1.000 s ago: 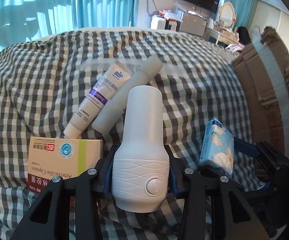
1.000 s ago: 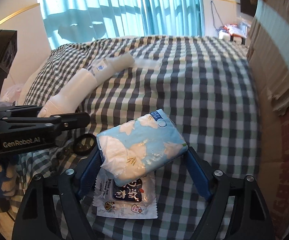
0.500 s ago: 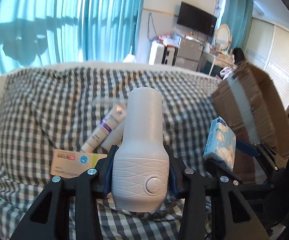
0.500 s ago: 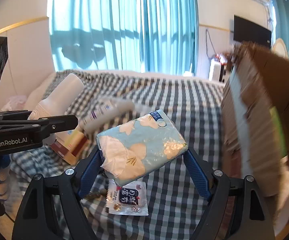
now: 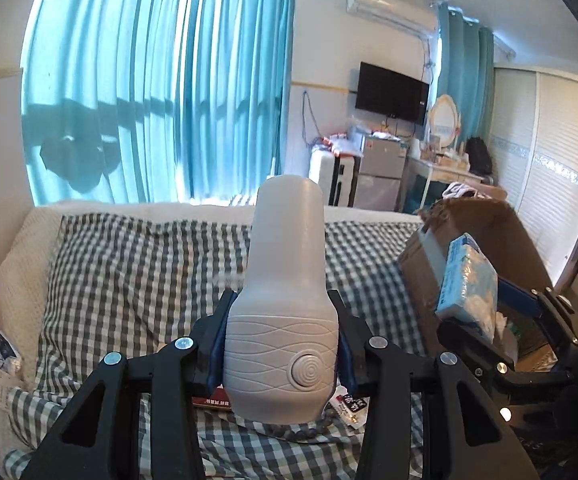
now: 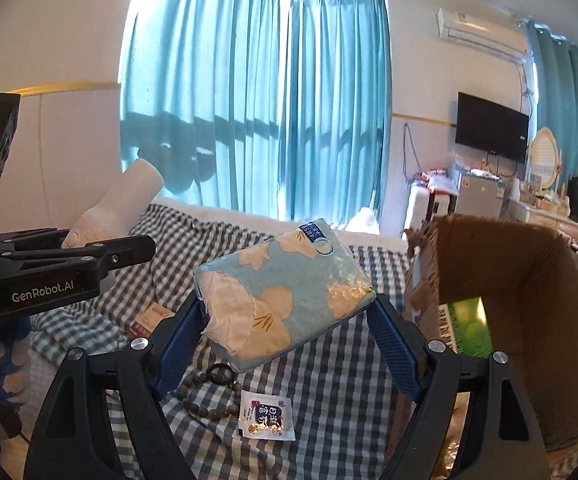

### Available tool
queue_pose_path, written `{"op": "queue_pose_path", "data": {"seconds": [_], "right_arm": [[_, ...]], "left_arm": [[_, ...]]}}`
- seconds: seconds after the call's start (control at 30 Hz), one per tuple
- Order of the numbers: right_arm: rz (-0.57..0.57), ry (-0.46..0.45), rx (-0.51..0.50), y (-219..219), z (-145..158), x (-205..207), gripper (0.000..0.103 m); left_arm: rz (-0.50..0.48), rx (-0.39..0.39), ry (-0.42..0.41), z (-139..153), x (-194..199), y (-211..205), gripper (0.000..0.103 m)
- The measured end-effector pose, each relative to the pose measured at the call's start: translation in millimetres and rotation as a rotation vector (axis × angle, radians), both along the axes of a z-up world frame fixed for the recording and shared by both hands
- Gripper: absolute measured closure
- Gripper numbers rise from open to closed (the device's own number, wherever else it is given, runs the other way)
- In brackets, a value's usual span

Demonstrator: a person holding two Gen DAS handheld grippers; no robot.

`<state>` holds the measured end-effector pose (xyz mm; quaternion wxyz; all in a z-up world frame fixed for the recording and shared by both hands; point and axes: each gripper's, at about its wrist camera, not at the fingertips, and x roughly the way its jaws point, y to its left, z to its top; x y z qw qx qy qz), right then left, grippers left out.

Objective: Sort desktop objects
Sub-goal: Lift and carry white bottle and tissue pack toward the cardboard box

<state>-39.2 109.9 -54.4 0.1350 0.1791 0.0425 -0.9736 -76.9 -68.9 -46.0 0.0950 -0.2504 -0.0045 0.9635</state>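
1. Left gripper [image 5: 281,344] pinches the white bottle [image 5: 285,300], lifted above the bed [image 5: 129,264].
2. Right gripper [image 6: 285,320] pinches the tissue pack [image 6: 285,292] beside the box [image 6: 529,280], near the bed's right edge.
3. Left to sort: bracelet [image 6: 205,396] and sachet [image 6: 267,418] at the near edge.

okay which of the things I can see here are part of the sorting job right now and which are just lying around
In the job:
left hand-held gripper holding the white bottle
right hand-held gripper holding the tissue pack
cardboard box

Lying about:
bead bracelet
snack sachet
checked blanket
curtains
television
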Motion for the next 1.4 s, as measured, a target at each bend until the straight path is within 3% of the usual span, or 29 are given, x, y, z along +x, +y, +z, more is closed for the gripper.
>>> {"op": "queue_pose_path", "data": {"seconds": [0.4,0.7,1.0,1.13,1.4], "right_arm": [[-0.02,0.127,-0.01,16.6,45.9,45.7,0.022],[-0.065,0.212,-0.006,41.4,68.7,68.6,0.022],[-0.174,0.244,-0.043,93.6,87.4,85.0,0.022],[-0.192,0.225,-0.065,117.8,85.5,85.7,0.022],[-0.274,0.177,-0.1,167.9,72.6,77.7,0.022]], "left_arm": [[0.007,0.016,0.099,39.8,42.5,6.8,0.059],[-0.066,0.075,0.18,66.7,68.0,24.3,0.059],[-0.131,0.06,0.169,81.9,64.4,62.3,0.059],[-0.17,0.089,0.139,81.7,57.2,84.4,0.059],[-0.26,0.048,0.121,77.3,39.0,145.9,0.059]]}}
